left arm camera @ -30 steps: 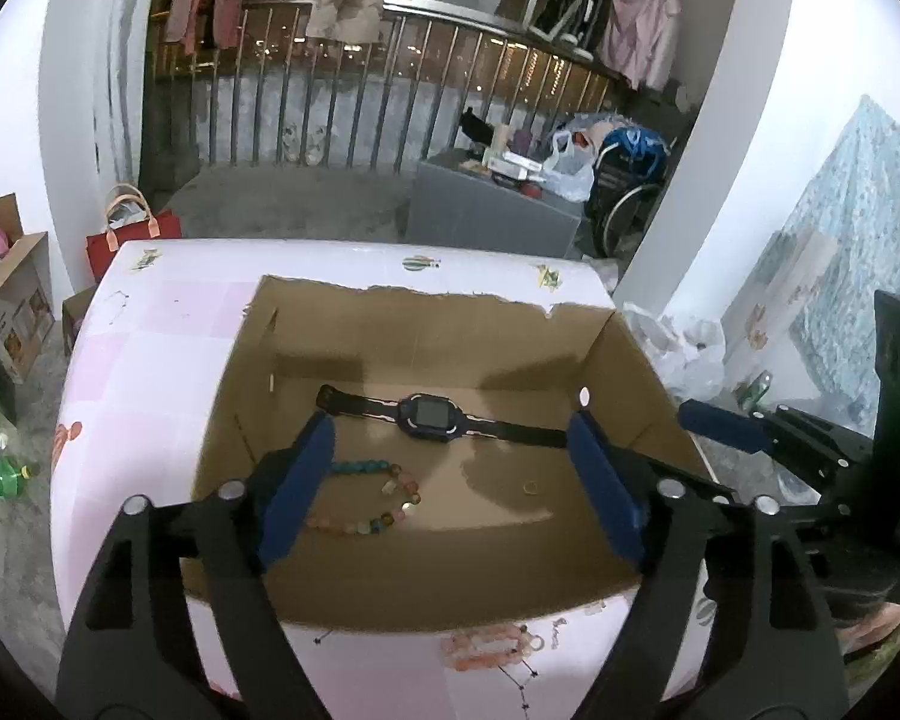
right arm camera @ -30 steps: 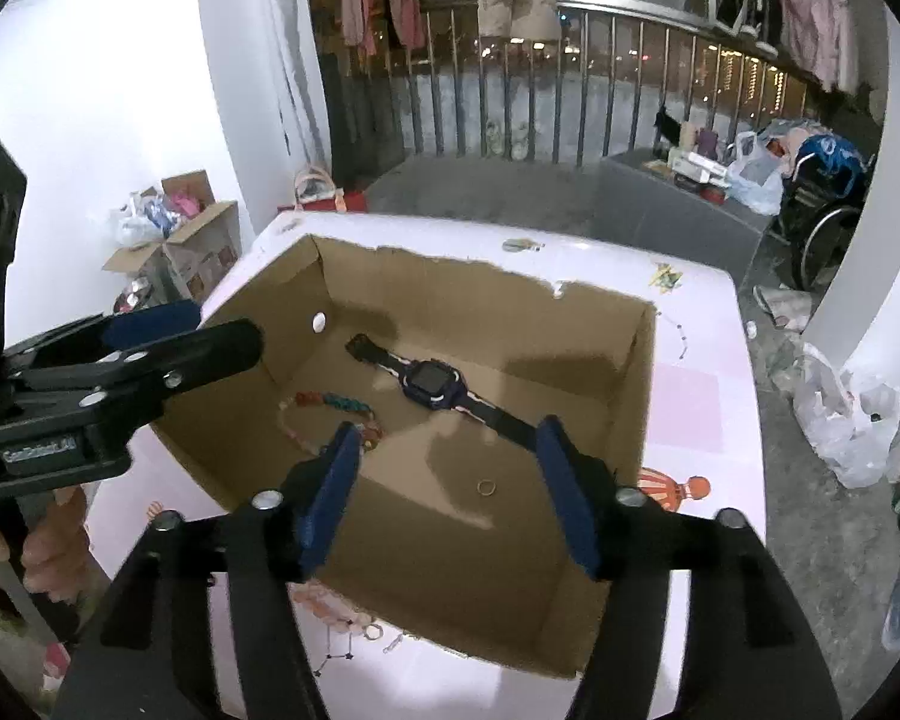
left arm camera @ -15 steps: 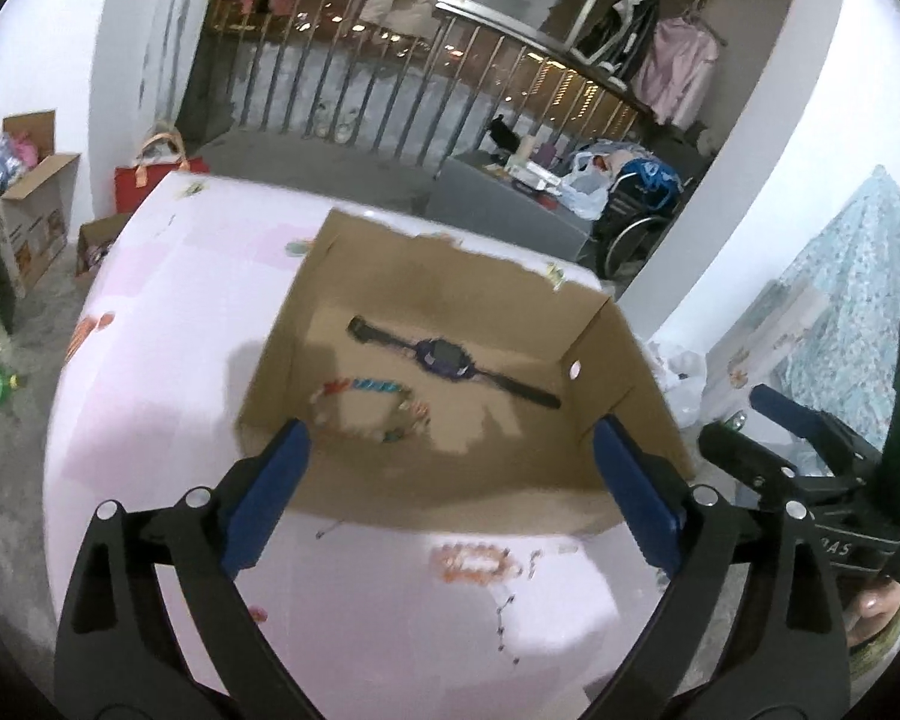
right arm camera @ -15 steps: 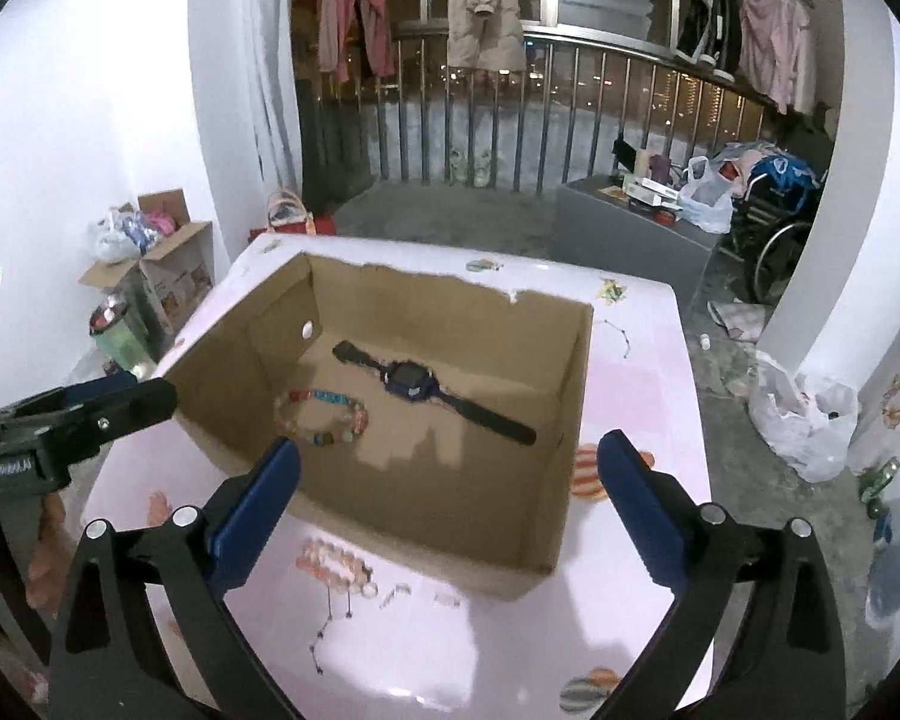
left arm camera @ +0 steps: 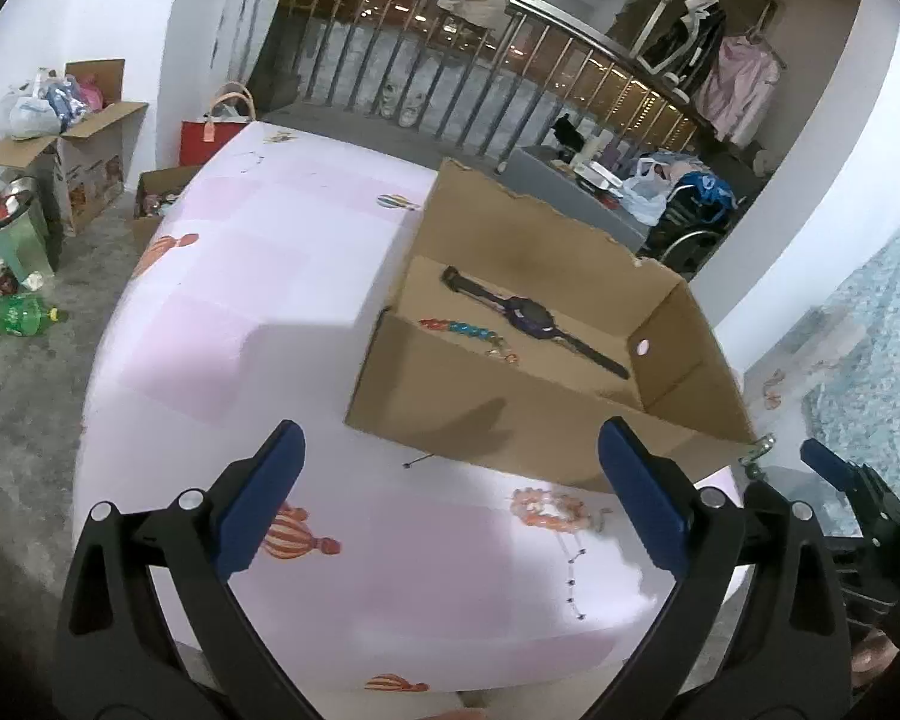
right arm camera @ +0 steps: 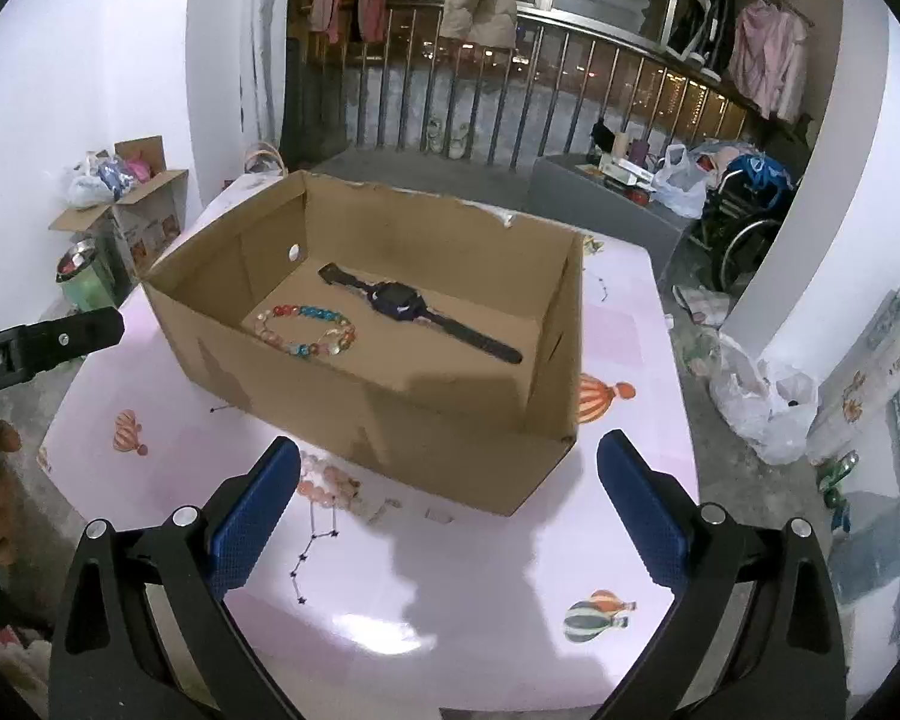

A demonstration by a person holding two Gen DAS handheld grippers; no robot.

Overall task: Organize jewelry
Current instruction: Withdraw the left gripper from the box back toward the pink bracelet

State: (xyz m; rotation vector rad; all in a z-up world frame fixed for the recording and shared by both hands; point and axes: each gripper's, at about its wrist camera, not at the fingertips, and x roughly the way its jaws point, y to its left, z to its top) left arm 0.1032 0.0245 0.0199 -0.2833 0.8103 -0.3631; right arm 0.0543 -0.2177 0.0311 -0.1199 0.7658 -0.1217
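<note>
1. Left gripper [left arm camera: 450,483]: jaws wide apart, nothing btwn the blue pads [left arm camera: 257,504]; held above the near part of the table [left arm camera: 258,276], short of the box.
2. Right gripper [right arm camera: 449,489]: jaws likewise spread, empty; held over the near table edge, w/ the box just ahead.
3. Pink bracelet [right arm camera: 329,480]: lies on the table cover just outside the box's near wall, close to the right gripper's left pad; same item in left view [left arm camera: 549,507].
4. Thin chain [right arm camera: 315,546]: on the cover beside the pink bracelet, running toward the near edge.
5. Cardboard box [right arm camera: 450,420]: open-topped, on the table, top edge of far wall torn.
6. Beaded bracelet [right arm camera: 306,330]: multicolour loop on the box floor, left part.
7. Watch [right arm camera: 399,300]: dark, strap laid out flat, diagonal across the box floor, just beyond the beaded bracelet; apart or touching, cannot tell.
8. Railing [right arm camera: 570,78]: far bkgd, w/ clothes hung above.
</note>
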